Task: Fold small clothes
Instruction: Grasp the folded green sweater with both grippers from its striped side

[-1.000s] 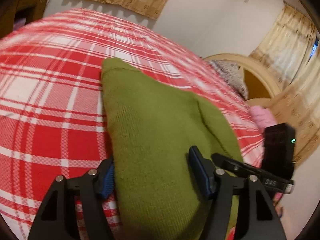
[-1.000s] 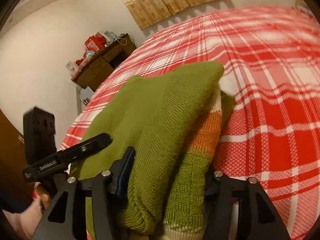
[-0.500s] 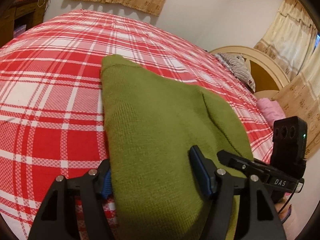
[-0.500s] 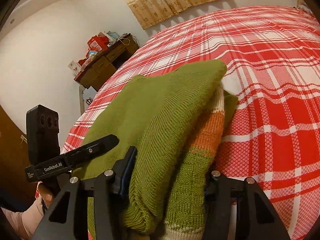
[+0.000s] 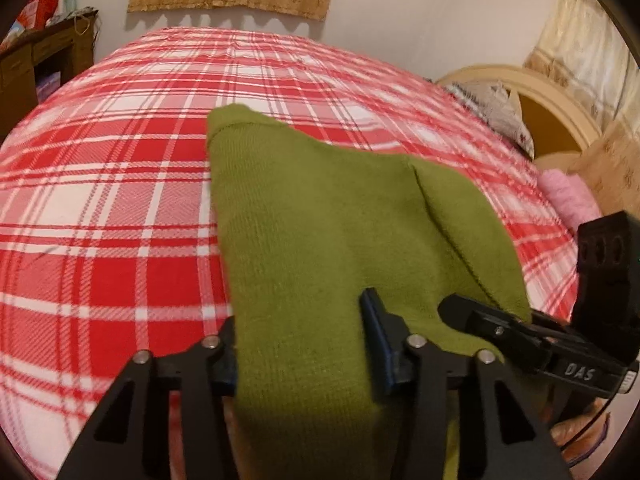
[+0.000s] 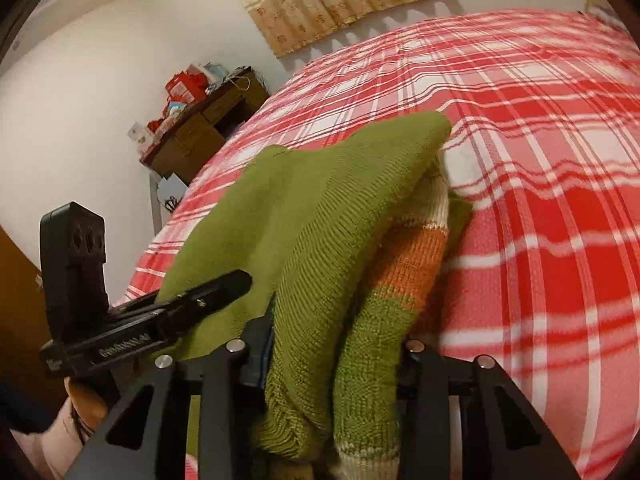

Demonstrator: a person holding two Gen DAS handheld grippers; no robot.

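Green knitted sweater [image 5: 320, 216] lies folded on the red plaid bed [image 5: 100, 208], near edge raised; left gripper [image 5: 304, 344] and right gripper [image 6: 336, 340] have just been closing, fingers [image 5: 376, 332] pinching bunched knit between them

We hold our left gripper [image 5: 302, 346] tilted downward, its jaws just closing on green knit cloth [image 5: 320, 220]. Our right gripper [image 6: 334, 346] also points down, jaws narrowing and pinching a bunched fold between them.
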